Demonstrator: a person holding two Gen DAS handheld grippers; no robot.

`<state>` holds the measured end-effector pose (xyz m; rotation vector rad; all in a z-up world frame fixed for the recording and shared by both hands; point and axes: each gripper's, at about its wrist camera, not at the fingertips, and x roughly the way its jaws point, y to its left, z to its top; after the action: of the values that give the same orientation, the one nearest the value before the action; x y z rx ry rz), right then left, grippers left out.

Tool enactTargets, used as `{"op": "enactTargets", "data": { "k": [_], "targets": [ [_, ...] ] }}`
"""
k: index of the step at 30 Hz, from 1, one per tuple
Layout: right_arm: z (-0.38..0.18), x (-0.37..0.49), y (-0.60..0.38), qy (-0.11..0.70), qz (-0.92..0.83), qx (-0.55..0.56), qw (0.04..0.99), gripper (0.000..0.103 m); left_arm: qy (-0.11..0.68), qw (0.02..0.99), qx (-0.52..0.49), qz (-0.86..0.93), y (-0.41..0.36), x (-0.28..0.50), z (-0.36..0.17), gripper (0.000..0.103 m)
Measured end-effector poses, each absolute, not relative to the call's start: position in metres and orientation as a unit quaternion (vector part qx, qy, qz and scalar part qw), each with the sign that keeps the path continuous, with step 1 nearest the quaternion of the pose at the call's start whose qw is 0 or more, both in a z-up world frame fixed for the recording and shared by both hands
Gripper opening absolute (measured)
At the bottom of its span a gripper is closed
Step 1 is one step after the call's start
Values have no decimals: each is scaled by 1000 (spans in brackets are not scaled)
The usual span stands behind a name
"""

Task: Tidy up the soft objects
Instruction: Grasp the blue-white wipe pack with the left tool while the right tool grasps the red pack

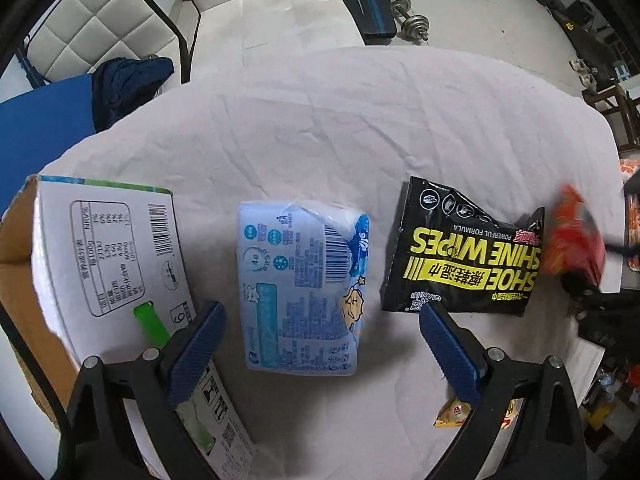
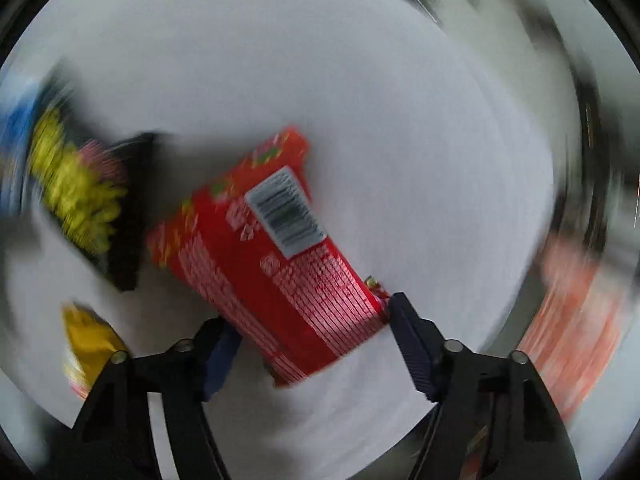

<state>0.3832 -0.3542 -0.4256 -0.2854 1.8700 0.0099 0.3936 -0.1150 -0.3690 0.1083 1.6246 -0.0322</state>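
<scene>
Right wrist view shows the right gripper (image 2: 312, 344) clasping a red packet (image 2: 276, 256) above the worktop (image 2: 400, 120), heavily blurred. The left gripper (image 1: 320, 344) hangs released over the blue tissue pack (image 1: 300, 284). Swung fast, the slick packet could slip.

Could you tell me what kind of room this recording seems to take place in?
Probably a room at home that doubles as a gym: a weight bench and dumbbell stand on the tiled floor behind the cloth-covered table, beside a white padded chair.
</scene>
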Motion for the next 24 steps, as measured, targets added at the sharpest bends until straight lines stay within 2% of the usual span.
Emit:
{"op": "enactTargets", "data": {
  "k": [3,5,6,8,10,12,13,14,15,16,17,19,24],
  "targets": [
    [-423,378,-382,812,-16,-8,584,70,728,684,41,-12,-114,395,-374,99],
    [-420,374,-397,811,-13,65,581,75,733,679,32,-10,-113,396,-380,99],
    [-416,374,-399,803,-3,74,591,82,735,677,28,-9,-112,396,-383,99],
    [-407,375,-397,781,-1,50,622,87,738,675,23,-8,-112,397,-390,99],
    [-401,375,-389,761,4,11,649,87,737,675,27,-6,-114,397,-394,99],
    [-404,376,-379,756,6,-19,654,87,739,674,26,-10,-116,398,-398,83],
    [-405,376,-377,753,0,-28,657,85,739,673,24,-10,-116,398,-400,79],
    [-406,374,-375,751,-4,-34,659,81,739,673,26,-6,-118,397,-401,69],
    [-407,372,-373,751,-5,-32,660,71,738,674,30,-2,-119,397,-401,57],
    [-408,369,-372,753,-6,-20,657,65,735,677,34,-2,-119,396,-400,52],
    [-408,360,-367,755,-13,-18,655,63,732,680,37,0,-119,396,-399,47],
    [-409,345,-368,760,-29,-11,649,59,724,688,47,4,-118,392,-394,43],
    [-404,302,-378,776,-45,24,629,58,721,692,36,-8,-122,363,-384,41]
  ]
}}
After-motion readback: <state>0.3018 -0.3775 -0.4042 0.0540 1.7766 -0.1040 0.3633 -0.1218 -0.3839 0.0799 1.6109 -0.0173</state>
